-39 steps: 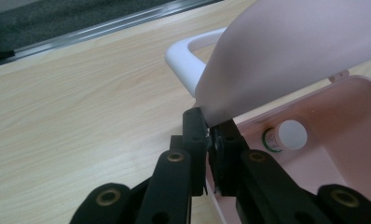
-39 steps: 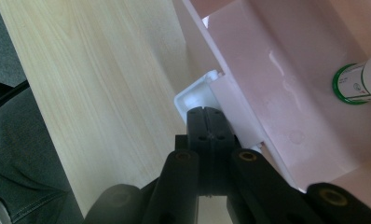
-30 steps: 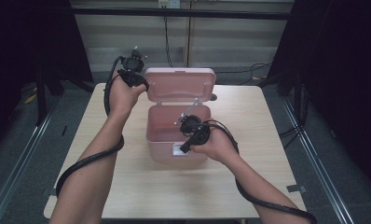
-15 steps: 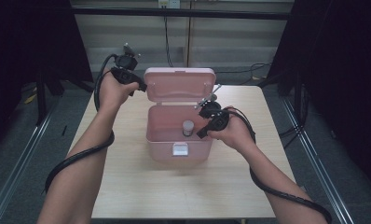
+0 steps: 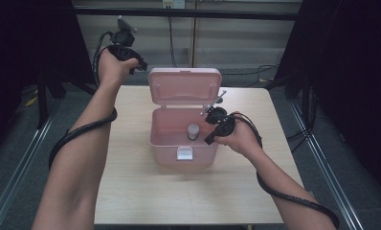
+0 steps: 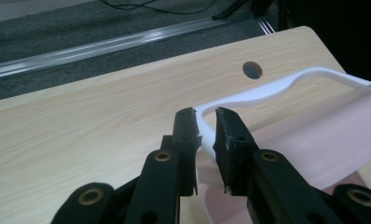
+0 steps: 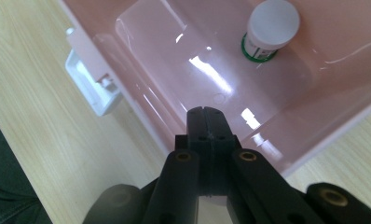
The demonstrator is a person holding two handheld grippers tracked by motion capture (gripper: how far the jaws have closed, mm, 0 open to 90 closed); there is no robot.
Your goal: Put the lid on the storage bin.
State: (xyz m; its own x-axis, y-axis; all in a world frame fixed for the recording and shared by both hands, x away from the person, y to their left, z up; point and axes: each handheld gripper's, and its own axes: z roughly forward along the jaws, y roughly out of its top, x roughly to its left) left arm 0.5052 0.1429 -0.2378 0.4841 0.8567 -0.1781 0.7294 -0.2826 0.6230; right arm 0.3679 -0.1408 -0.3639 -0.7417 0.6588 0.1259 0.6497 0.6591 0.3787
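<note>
Pink plastic box sits open on the desk; left claw straddles its white handle, pads just loosened, while the clenched empty right claw hovers over the box's rim.

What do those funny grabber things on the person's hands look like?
Each hand holds a black tool. The left gripper and the right gripper both end in two flat black jaws joined by arms with brass-coloured rivets. A thick black cable trails from each along the forearm. A grey plate tops the left one. No sleeves show.
</note>
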